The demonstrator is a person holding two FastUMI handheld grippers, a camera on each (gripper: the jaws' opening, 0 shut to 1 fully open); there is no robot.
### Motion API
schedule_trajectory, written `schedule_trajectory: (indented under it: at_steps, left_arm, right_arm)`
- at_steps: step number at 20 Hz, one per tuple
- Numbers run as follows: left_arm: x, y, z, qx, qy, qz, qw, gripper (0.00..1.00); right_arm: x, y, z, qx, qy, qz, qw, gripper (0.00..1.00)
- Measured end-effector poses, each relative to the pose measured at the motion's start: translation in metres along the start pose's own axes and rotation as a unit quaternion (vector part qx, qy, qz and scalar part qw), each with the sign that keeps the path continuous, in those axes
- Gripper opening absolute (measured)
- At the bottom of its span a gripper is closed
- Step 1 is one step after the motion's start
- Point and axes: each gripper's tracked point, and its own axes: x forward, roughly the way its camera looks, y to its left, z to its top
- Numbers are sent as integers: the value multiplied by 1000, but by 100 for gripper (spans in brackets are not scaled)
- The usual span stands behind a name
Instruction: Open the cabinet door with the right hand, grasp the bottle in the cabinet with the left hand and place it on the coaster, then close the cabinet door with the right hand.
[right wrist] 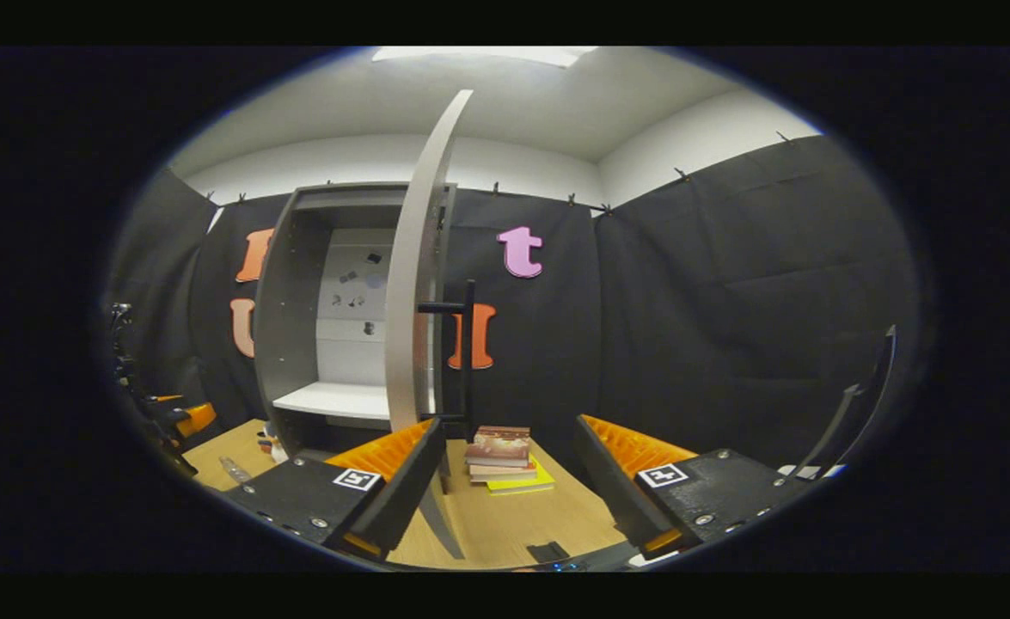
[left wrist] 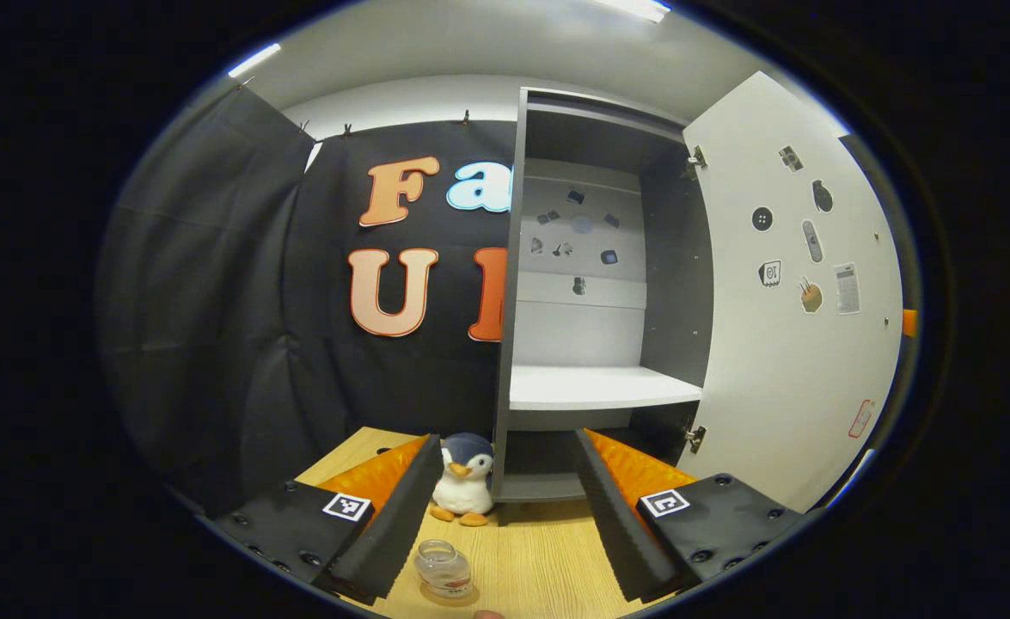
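- On the wooden table (left wrist: pixel 547 559), just ahead of your left gripper (left wrist: pixel 505 516), the bottle (left wrist: pixel 443 567) stands upright with its long axis vertical and its mouth pointing up; it looks to rest on a coaster, though the base is too low in the left gripper view to be sure.
- Your left gripper's fingers are spread wide with nothing between them, and the bottle sits close to the inner side of the left-hand finger.
- Your right gripper (right wrist: pixel 505 507) is likewise wide open and empty, with the edge of the cabinet door (right wrist: pixel 414 284) and its dark handle (right wrist: pixel 468 352) just ahead of it.
- The cabinet (left wrist: pixel 595 327) shows a bare white shelf, so judging by this, closing the door is what remains.
- Risk one: if you swing or lower the left gripper sideways, the near finger could clip the bottle and tip it, since a tall, narrow jar topples easily.
- Risk two: the plush penguin (left wrist: pixel 463 481) stands just beside the cabinet's front corner, on the side away from the hinges; if nudged into the opening, it could jam the door.
- Risk three: pushing the door's thin edge rather than the handle may let the fingers slip off.
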Motion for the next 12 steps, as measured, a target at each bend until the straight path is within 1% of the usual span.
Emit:
schedule_trajectory:
  at_steps: [2,3,4,8,9,10,11,12]
  left_arm:
    - [2,1,5,5,-6,1,1000,98]
    - [3,1,6,8,-6,1,1000,98]
    - [4,2,8,10,-7,1,1000,97]
    - [9,7,12,2,-8,0,1000,98]
    - [10,7,11,-1,-7,-2,1000,97]
    - [11,9,11,1,-9,-2,1000,98]
    - [13,12,12,5,-12,-1,1000,98]
    - [16,15,11,10,-12,0,1000,98]
  right_arm:
    - [2,5,1,5,5,15,1000,92]
    - [1,7,0,13,8,23,1000,96]
    - [-1,12,0,21,11,30,999,90]
    - [-3,42,0,37,14,64,997,88]
    - [-3,54,1,36,13,76,996,96]
    - [0,68,1,38,13,91,995,96]
    - [0,83,1,41,16,109,993,88]
    - [0,98,0,45,19,130,990,88]
